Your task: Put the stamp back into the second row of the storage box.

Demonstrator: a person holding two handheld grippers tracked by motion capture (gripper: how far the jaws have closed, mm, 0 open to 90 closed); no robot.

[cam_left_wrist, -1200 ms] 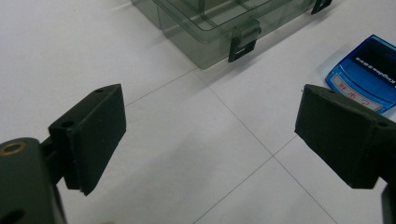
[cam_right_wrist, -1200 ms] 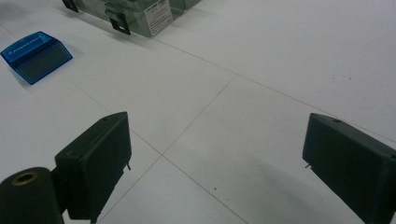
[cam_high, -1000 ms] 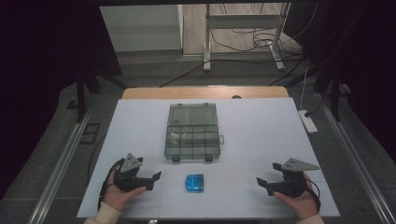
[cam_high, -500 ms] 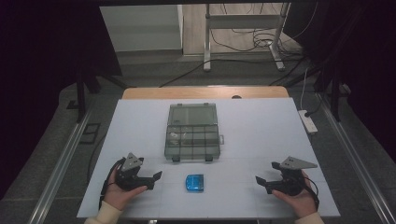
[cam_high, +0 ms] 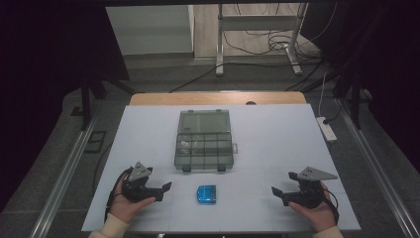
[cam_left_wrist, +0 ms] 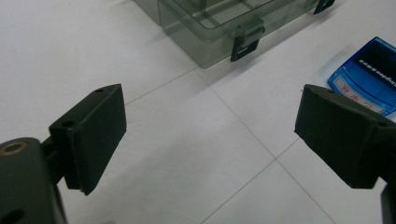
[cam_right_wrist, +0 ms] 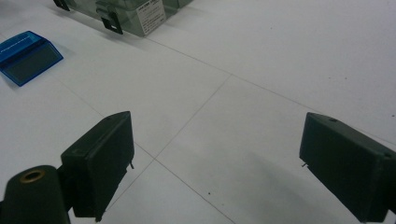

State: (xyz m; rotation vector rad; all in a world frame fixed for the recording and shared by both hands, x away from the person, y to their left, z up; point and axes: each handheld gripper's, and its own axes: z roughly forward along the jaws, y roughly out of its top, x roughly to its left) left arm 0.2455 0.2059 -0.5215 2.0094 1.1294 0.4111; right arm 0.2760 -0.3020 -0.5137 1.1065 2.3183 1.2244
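Nothing is shifting since a second ago: both hands are staying low at the near edge of the white desk (cam_high: 277, 139). The left tongs (cam_high: 166, 188) and right tongs (cam_high: 275, 191) are gaping wide apart, gripping nothing. The small blue transparent plastic box (cam_high: 206, 194) is lying between them, just in front of the smoky clear plastic compartment case (cam_high: 203, 140), latched shut. The work is seemingly not yet begun.

Place: looking like a lab or test room.
Signs: cables (cam_high: 257, 37) trailing over floor; white table (cam_high: 277, 134) standing amid dark curtains.
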